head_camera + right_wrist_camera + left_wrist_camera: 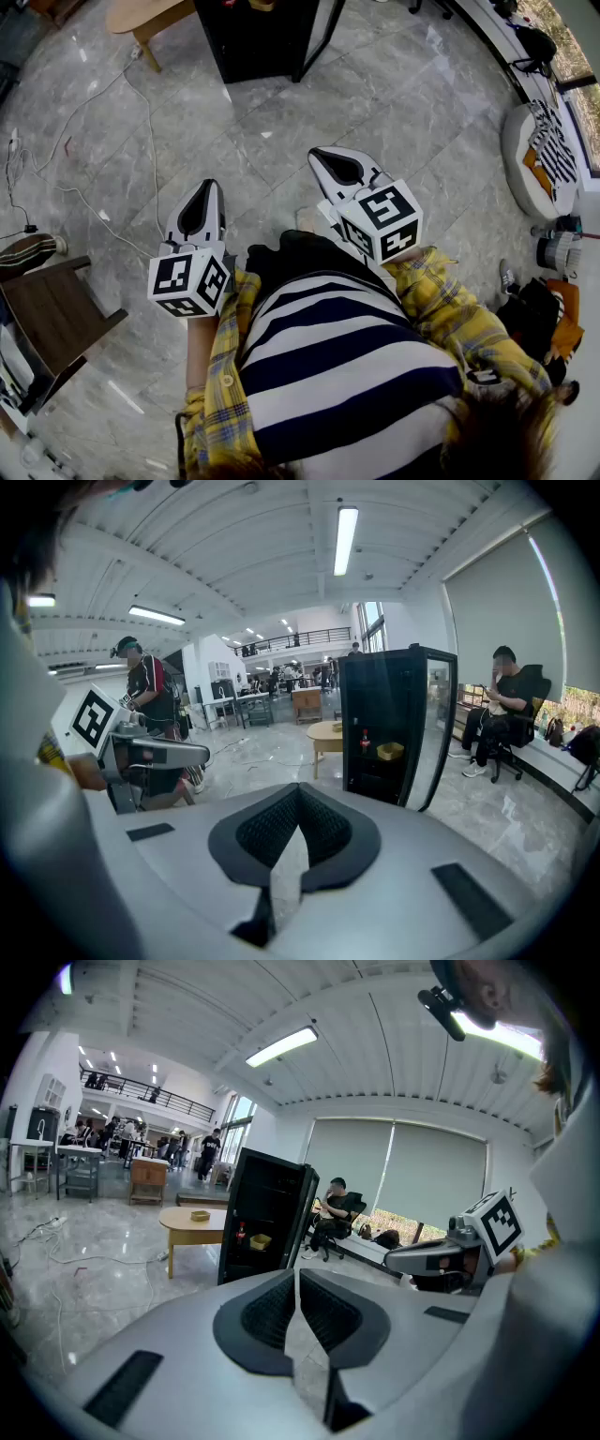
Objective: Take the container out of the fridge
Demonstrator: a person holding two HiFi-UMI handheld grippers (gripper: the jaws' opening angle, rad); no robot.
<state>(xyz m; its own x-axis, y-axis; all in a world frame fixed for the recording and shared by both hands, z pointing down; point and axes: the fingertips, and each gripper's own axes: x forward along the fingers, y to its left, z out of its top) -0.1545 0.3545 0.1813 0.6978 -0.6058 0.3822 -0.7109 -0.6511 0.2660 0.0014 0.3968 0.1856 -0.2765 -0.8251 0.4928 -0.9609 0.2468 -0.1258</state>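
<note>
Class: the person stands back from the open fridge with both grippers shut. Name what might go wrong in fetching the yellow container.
1. The red bottle stands close beside the yellow container inside the fridge; a careless reach may knock it over.
2. White cables trail over the floor to the left of the way to the fridge; a foot might catch on them.

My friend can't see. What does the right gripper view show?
The right gripper, jaws shut on nothing, points at a black fridge with its door open. Inside sit a yellow container and a small red bottle. A person sits on a chair to the right.
</note>
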